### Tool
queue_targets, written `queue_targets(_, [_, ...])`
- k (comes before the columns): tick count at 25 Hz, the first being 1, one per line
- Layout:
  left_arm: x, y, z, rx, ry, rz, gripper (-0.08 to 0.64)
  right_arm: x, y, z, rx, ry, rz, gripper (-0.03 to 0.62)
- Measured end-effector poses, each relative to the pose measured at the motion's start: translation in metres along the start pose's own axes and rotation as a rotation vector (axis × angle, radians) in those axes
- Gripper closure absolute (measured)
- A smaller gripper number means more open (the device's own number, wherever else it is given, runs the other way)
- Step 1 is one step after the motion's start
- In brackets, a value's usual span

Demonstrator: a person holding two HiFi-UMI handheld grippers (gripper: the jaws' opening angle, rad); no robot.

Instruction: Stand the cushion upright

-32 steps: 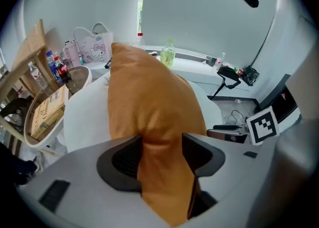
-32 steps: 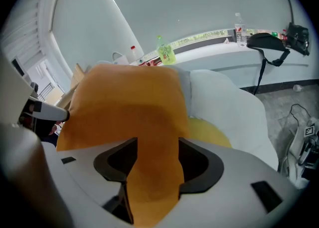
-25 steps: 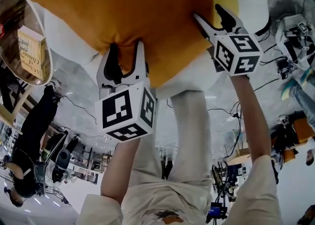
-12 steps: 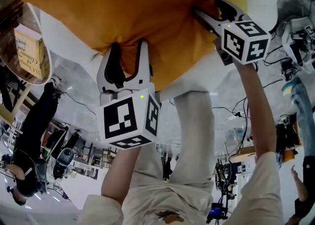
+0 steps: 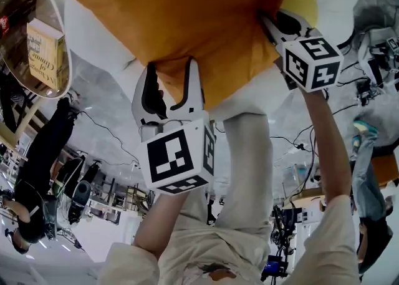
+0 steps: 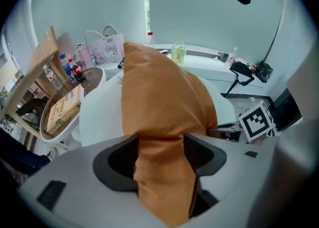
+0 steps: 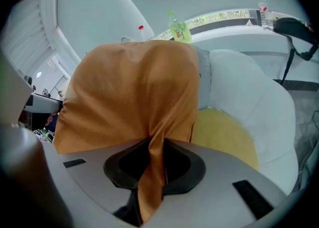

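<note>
1. R gripper (image 7: 155,144): jaws have just been closing and stand nearly together, pinching a thin fold of the cushion (image 7: 129,87); fabric runs down btw the pads, no gap seen
2. L gripper (image 6: 160,142): jaws wider apart but clamped on a thick bunch of the same cushion, pads dented into it on both sides
3. Head view: both grips sit on the cushion's near edge, L toward the middle, R out at the side, well apart; both point down & away from the person
4. Cushion: orange, soft, on a white seat (image 7: 249,87), far end toward the seat's back. In the R gripper view its broad face bulges up, so prob partly raised, not flat; can't tell how much rests on the seat
5. On its R: a yellow pad (image 7: 224,137) on the seat, touching or just under the cushion's edge, can't tell which
6. Farther out: round table (image 5: 65,59) w/ a book (image 5: 45,53) at L, a bottle (image 6: 178,51) on the ledge behind; not part of the job
7. Step, as I judge it: two-handed grasp done, the raise is about to begin or only just begun
8. Next move needs both grips to lift together and tip the cushion onto an edge against the seat's back, hands kept level or it twists. R's thin pinch may slip as weight comes on; soft fill will sag, so it needs the back to lean on before letting go
</note>
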State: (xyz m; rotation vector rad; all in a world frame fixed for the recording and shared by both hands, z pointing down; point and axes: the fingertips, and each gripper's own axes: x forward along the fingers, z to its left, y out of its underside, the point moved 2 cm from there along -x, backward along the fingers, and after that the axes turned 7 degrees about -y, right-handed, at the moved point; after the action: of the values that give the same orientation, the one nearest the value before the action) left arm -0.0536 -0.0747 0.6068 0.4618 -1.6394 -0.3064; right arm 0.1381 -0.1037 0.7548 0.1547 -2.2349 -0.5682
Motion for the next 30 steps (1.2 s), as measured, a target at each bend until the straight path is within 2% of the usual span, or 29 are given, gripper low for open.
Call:
queue_targets(4, [0.006, 0.000, 0.009, -0.017, -0.016, 0.030, 0.233, 0.002, -0.002, 0.003, 0.006, 0.003, 0.000, 0.506])
queue_targets(6, [0.016, 0.005, 0.010, -0.019, -0.003, 0.054, 0.235, 0.001, -0.001, 0.004, 0.011, 0.003, -0.002, 0.506])
queue_targets(9, [0.030, 0.004, 0.003, -0.017, 0.055, 0.042, 0.320, 0.001, 0.001, 0.004, 0.009, 0.017, -0.009, 0.515])
queue_targets(11, [0.033, 0.002, -0.003, -0.043, 0.110, 0.029, 0.395, -0.002, 0.001, 0.003, 0.002, 0.035, -0.023, 0.538])
queue_targets(13, [0.030, 0.003, -0.006, -0.050, 0.140, 0.023, 0.432, -0.006, 0.002, 0.005, 0.001, 0.055, -0.034, 0.551])
queue_targets(18, [0.021, 0.001, -0.005, -0.046, 0.149, 0.022, 0.460, -0.016, -0.002, 0.013, -0.021, 0.101, -0.054, 0.563])
queue_targets(30, [-0.005, 0.000, 0.000, -0.081, 0.157, -0.003, 0.465, -0.050, -0.007, 0.034, -0.018, 0.154, -0.119, 0.565])
